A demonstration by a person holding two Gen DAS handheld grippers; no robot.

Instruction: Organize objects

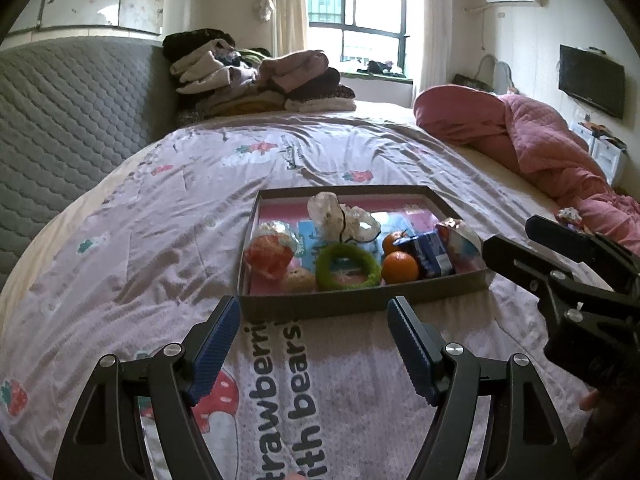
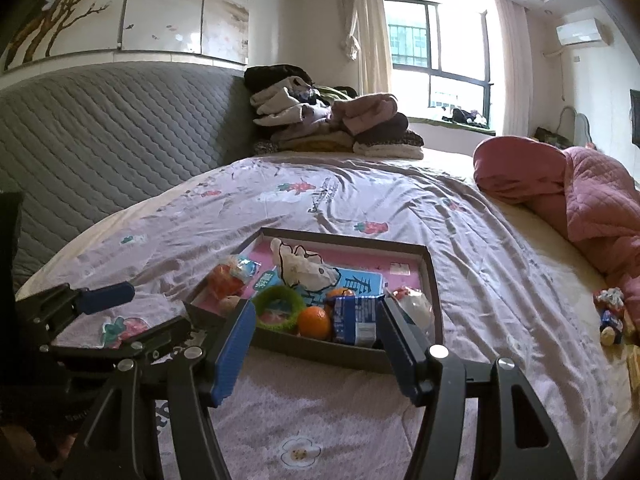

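Tray (image 1: 360, 308) sits mid-bed on the quilt (image 1: 160, 240), its near edge facing you, crowded with light goods. Your left claw (image 1: 314, 334) and right claw (image 2: 316, 334) both gape half open, holding nothing. The blue carton (image 2: 356, 320) in the near right corner looks stiff yet crushable; pinch its flat sides gently.

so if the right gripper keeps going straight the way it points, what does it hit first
Most likely the near wall of the cardboard tray, which lies straight ahead between its open, empty jaws. Just past that wall stand the blue carton and an orange. Depth is hard to judge in this fisheye view.
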